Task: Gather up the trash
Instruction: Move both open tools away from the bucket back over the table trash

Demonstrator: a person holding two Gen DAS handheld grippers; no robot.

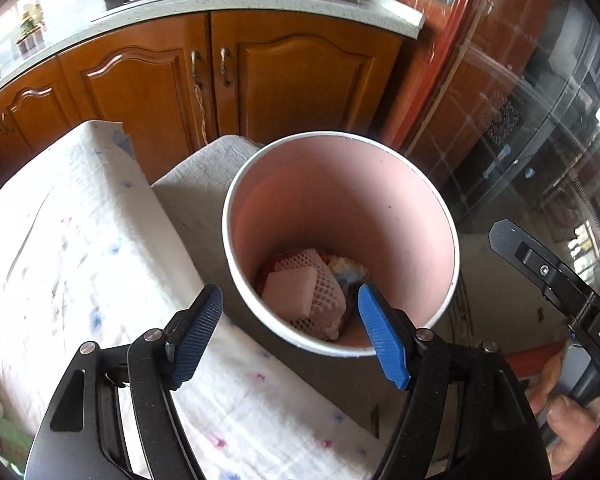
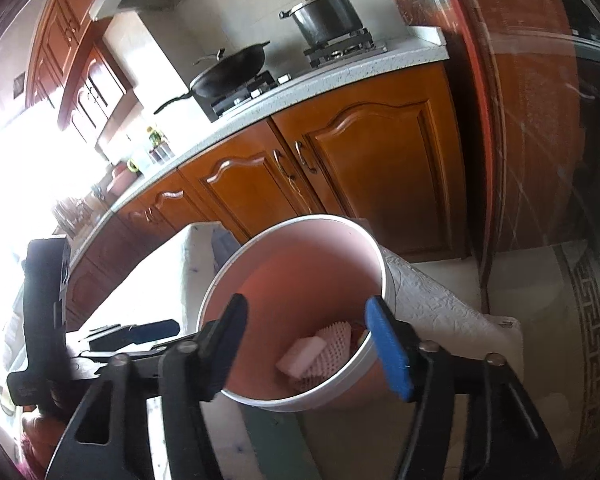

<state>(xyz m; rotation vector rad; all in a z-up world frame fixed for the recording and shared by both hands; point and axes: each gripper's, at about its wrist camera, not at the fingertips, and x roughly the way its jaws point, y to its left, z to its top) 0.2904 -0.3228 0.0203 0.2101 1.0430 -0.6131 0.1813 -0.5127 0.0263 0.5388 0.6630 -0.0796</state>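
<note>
Both grippers (image 1: pixel 290 326) (image 2: pixel 306 340) agape, seemingly empty

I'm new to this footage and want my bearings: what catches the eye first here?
The pink bin with its white rim, dead centre beside a cloth-covered table, with foam netting and other scraps at its bottom. Both grippers, left and right, hang open and empty over it. Behind, wooden cabinets carry a black wok.

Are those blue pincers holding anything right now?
No. The left gripper and right gripper both stand open and empty above the pink bin; the trash lies inside it.
</note>
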